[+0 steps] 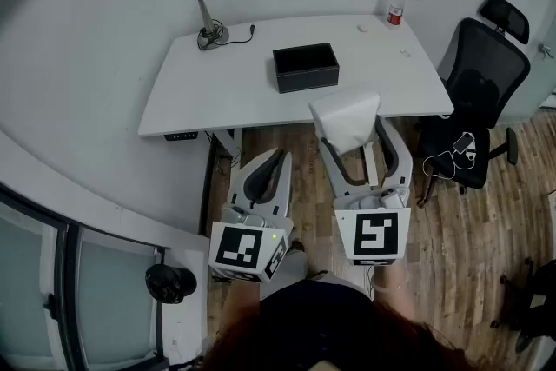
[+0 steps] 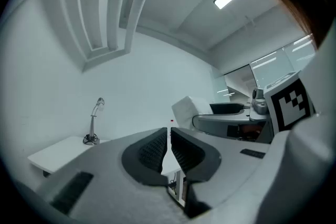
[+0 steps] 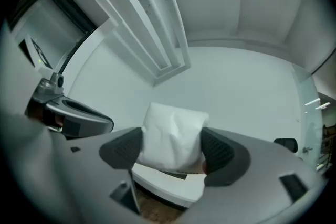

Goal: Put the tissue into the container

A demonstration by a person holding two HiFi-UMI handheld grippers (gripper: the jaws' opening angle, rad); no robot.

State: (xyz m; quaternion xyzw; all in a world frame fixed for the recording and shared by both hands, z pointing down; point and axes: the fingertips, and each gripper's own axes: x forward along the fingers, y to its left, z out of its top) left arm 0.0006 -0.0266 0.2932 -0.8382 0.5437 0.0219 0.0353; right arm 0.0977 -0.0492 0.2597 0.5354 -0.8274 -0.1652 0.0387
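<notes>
Tissue (image 1: 346, 121) is already picked up: the white, soft-looking pack sits squeezed between the two dark pads of the right gripper (image 3: 173, 145), whose jaws stand wide apart around it and press on its two sides. In the head view it hangs in the air over the near edge of the white desk (image 1: 217, 91), not resting on anything.

The black container (image 1: 306, 67) stands open-topped on the desk at about 11 o'clock from the tissue, apart from it, and nothing shows inside it. So the grasp looks done, while the carry over the container's rim and the let-go are both left; I judge the task roughly at its middle.

The left gripper (image 2: 169, 147) is clenched on nothing, its ribbed pads meeting with only a thin slit between them. In the head view it is held at about 8 o'clock from the right one, short of the desk and taking no part in the carry.

A desk lamp (image 1: 207, 13) stands at 10 o'clock from the container and a bottle (image 1: 396, 6) with a red cap at 2 o'clock, both well clear of the straight path to the box.
</notes>
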